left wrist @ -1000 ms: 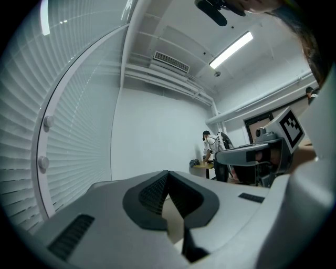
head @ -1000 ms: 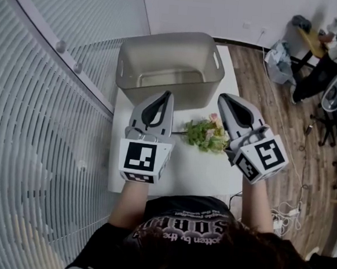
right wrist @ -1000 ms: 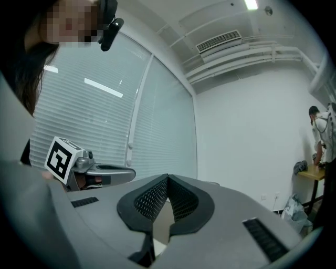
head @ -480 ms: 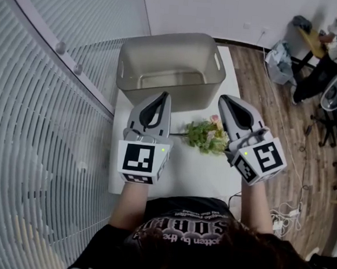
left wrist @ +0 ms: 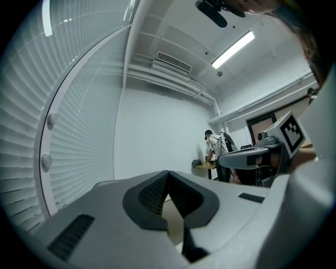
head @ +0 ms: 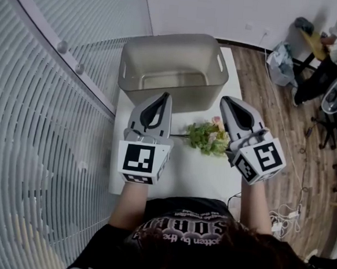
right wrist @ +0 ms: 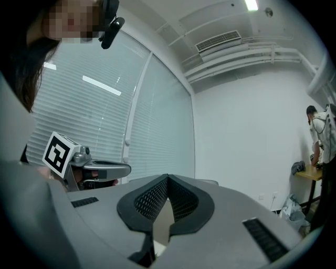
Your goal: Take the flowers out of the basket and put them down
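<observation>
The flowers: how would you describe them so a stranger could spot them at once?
On the small white table, on the near side of the big grey plastic basket, lies a loose bunch of flowers. It is the only leafy green and pink thing there.

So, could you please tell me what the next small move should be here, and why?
Probably just draw both grippers back towards the body and stop. The flowers lie on the white table in front of the basket, which looks empty. The left gripper and right gripper are both shut with nothing between their fingers, so the task seems done.
</observation>
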A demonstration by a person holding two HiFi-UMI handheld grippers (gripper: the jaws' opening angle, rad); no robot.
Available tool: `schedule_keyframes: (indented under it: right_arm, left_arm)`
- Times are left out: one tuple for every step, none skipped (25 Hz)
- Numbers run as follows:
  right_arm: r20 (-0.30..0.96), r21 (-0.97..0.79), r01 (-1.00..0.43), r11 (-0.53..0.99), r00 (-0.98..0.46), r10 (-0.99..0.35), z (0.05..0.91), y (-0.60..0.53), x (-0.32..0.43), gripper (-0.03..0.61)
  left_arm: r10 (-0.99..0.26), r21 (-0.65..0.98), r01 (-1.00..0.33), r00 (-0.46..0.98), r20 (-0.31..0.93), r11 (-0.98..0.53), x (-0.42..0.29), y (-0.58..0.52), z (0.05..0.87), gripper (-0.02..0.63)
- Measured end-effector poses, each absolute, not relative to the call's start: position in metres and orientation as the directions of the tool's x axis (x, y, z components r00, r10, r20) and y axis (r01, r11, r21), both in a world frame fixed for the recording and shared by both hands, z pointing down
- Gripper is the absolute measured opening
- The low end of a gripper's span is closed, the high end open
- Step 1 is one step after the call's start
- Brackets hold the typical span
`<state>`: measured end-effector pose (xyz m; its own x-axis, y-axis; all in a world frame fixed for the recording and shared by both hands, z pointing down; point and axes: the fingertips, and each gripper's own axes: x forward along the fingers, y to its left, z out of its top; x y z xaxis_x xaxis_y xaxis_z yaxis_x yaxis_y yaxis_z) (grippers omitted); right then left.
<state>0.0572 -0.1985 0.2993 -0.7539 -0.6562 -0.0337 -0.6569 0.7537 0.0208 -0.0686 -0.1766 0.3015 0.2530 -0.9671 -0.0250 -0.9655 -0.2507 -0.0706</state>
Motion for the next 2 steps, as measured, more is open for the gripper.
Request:
schedule_keyframes:
  right_arm:
    - [-0.037,0.019,-0.652,0.758,-0.758,-0.651,0.2988,-0.1982,0.0552,0.028]
    - [-0.041,0.017,-0.646,0.763,-0.763,-0.645,0.2981,-0.1979,0.0531,0.028]
  left_arm:
    - [-0.967,-0.071,-0.966,0.252,-0.025,-0.25,-0.0694,-0.1768,0.3015,0.002]
    - [-0.968,-0.072,-0.966,0.251,-0.025,-0.249,-0.0702,-0.1772,0.3013,0.002]
